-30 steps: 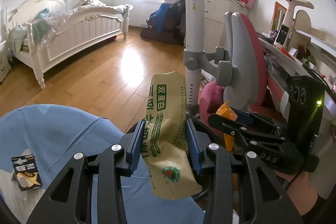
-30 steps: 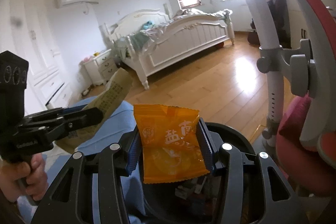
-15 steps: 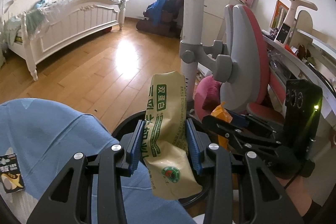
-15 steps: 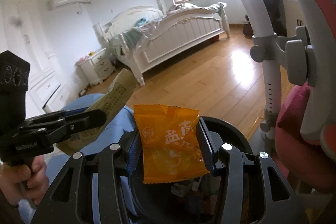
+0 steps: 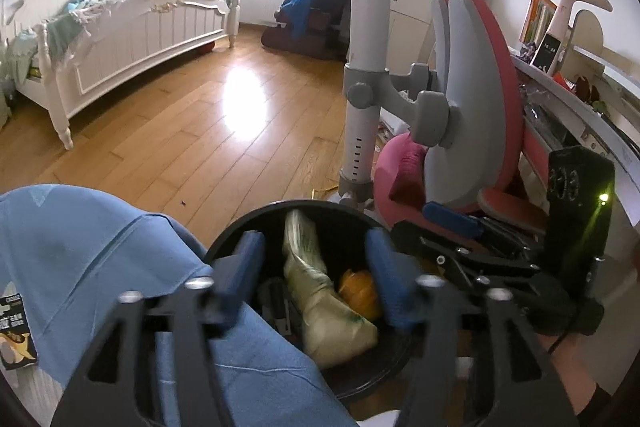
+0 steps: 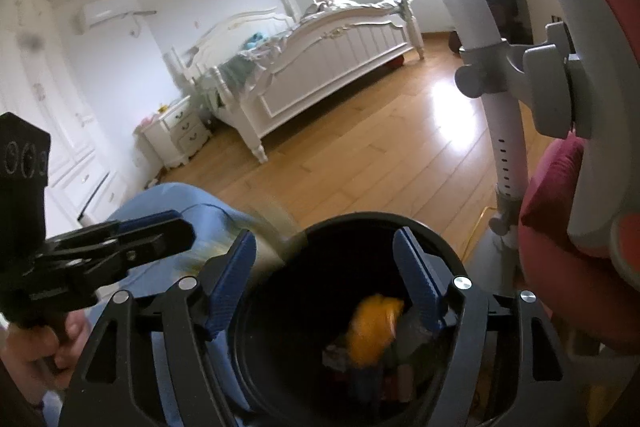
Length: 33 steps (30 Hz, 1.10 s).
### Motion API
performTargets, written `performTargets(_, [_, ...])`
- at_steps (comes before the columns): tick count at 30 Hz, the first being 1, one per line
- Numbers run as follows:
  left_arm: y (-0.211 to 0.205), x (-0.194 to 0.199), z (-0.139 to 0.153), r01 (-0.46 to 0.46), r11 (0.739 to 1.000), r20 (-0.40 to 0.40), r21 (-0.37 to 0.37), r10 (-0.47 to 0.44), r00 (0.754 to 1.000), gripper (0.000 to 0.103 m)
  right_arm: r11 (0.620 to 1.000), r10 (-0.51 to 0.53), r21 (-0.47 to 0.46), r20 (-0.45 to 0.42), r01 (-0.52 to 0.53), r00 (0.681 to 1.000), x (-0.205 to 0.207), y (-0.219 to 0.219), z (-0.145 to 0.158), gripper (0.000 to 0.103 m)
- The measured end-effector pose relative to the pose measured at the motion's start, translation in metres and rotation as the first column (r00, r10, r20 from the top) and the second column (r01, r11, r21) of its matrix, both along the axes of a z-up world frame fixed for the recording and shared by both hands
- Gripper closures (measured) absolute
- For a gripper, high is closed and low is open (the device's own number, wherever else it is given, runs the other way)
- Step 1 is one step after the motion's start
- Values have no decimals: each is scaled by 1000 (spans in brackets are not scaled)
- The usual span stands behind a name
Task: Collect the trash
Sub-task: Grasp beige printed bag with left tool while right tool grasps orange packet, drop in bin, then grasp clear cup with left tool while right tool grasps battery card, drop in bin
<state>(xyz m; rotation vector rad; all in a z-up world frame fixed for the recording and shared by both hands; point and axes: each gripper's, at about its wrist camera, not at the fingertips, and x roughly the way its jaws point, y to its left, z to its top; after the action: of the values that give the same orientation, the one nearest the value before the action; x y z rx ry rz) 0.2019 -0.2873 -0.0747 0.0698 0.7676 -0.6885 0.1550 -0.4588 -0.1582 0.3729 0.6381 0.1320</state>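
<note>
A round black trash bin (image 5: 256,223) stands on the floor below both grippers; it also shows in the right wrist view (image 6: 440,243). My left gripper (image 5: 316,275) is open over it. A tan wrapper with green print (image 5: 320,291) lies inside the bin, blurred. My right gripper (image 6: 326,281) is open above the bin. An orange snack packet (image 6: 374,327) is in the bin, blurred; it shows beside the tan wrapper in the left wrist view (image 5: 358,291). Each gripper shows in the other's view, the right one (image 5: 452,227) and the left one (image 6: 152,233).
A blue cloth (image 5: 92,251) covers a surface left of the bin, with a small dark snack packet (image 5: 14,331) at its left edge. A red and grey chair (image 5: 472,99) stands right of the bin. A white bed (image 5: 132,35) and wooden floor (image 5: 200,131) lie beyond.
Both grippers have opened. The tan wrapper left the left gripper and the orange packet left the right gripper; both have dropped into the black bin.
</note>
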Motion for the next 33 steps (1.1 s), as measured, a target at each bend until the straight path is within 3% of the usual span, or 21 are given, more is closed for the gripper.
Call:
performTargets(13, [23, -10, 5, -25, 1000, 16, 7, 25, 1000, 34, 999, 33, 6, -13, -33, 999, 7, 21, 7, 32])
performTargets(20, [106, -15, 4, -173, 985, 7, 19, 173, 985, 34, 970, 240, -44, -23, -240, 971, 32, 92, 30, 28])
performTargets(21, [119, -15, 4, -195, 981, 5, 23, 195, 981, 34, 958, 280, -54, -26, -281, 960, 36, 106, 33, 23])
performTargets(24, [164, -15, 2, -266, 963, -7, 39, 267, 964, 34, 908, 405, -93, -46, -408, 913, 46, 148, 41, 23])
performTargets(27, [205, -15, -3, -314, 948, -18, 62, 315, 949, 34, 835, 525, -150, -76, -530, 848, 55, 194, 46, 23])
performTargets(30, [234, -12, -13, -333, 934, -20, 126, 338, 941, 34, 740, 627, -213, -125, -638, 769, 64, 237, 45, 23])
performTargets(33, [252, -7, -22, -314, 938, -52, 148, 324, 945, 34, 629, 702, -289, -186, -722, 687, 71, 276, 40, 23])
